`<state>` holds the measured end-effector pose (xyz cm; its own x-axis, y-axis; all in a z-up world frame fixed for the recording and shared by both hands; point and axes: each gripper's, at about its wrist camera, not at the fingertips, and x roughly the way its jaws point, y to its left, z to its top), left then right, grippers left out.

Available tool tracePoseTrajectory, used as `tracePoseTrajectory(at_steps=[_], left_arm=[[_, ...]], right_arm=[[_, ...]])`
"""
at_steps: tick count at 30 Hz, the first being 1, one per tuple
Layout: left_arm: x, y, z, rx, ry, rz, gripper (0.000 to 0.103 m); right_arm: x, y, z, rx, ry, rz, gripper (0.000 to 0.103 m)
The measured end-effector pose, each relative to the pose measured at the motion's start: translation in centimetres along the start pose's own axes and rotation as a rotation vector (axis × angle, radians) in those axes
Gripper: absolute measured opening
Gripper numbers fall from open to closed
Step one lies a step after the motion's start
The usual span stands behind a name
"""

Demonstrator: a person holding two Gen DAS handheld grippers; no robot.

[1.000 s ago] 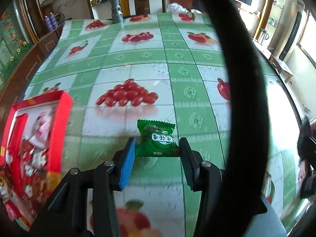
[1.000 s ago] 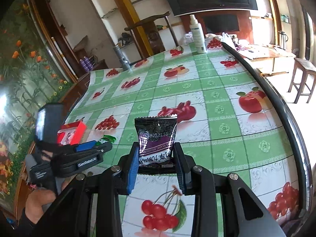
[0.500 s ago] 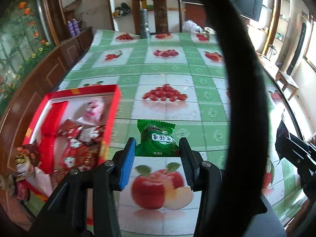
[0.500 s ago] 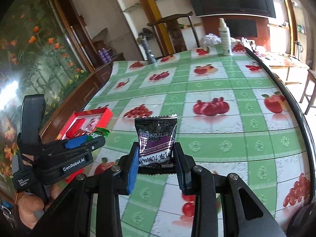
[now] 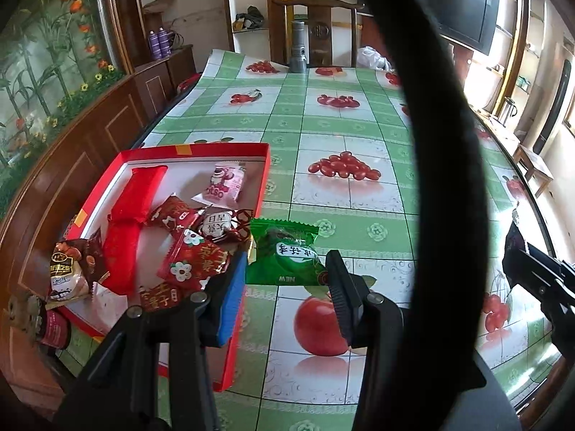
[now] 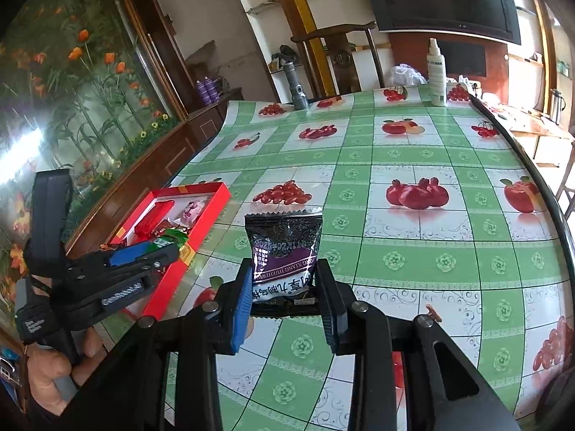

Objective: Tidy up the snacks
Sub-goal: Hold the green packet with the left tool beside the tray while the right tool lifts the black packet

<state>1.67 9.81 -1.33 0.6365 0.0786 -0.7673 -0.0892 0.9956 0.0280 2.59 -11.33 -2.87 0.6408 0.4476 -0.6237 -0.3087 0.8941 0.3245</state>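
Observation:
My left gripper [image 5: 287, 273] is shut on a green snack packet [image 5: 284, 253] and holds it above the right rim of the red box [image 5: 194, 149]. The box holds several red, pink and brown snack packets [image 5: 194, 262]. My right gripper [image 6: 284, 287] is shut on a dark purple snack packet [image 6: 284, 248], held upright above the table, right of the box [image 6: 201, 215]. The left gripper also shows in the right wrist view [image 6: 143, 251], over the box's near end.
The table wears a green and white fruit-print cloth [image 5: 345, 133]. A grey flashlight [image 5: 298, 50] and a white spray bottle [image 6: 436, 72] stand at the far edge. A wooden chair [image 5: 316, 28] is behind the table. A brown cabinet [image 5: 90, 143] runs along the left.
Both grippers have moved left toward the red box with their packets. The box has come closer and more central in the left wrist view; the green packet now hangs at its right rim.

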Motion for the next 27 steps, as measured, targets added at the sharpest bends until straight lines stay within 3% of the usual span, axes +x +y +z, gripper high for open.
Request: tracePoseTrajectory(at_steps=[11, 27], left_arm=[[-2.1, 1.2, 0.3, -0.016, -0.059, 0.045, 0.046], [-3.1, 4.0, -0.3, -0.061, -0.079, 0.079, 0.046]], right_arm=[[-1.3, 1.2, 0.3, -0.022, -0.03, 0.016, 0.033], [-0.6, 3.0, 0.3, -0.055, -0.016, 0.041, 0.033]])
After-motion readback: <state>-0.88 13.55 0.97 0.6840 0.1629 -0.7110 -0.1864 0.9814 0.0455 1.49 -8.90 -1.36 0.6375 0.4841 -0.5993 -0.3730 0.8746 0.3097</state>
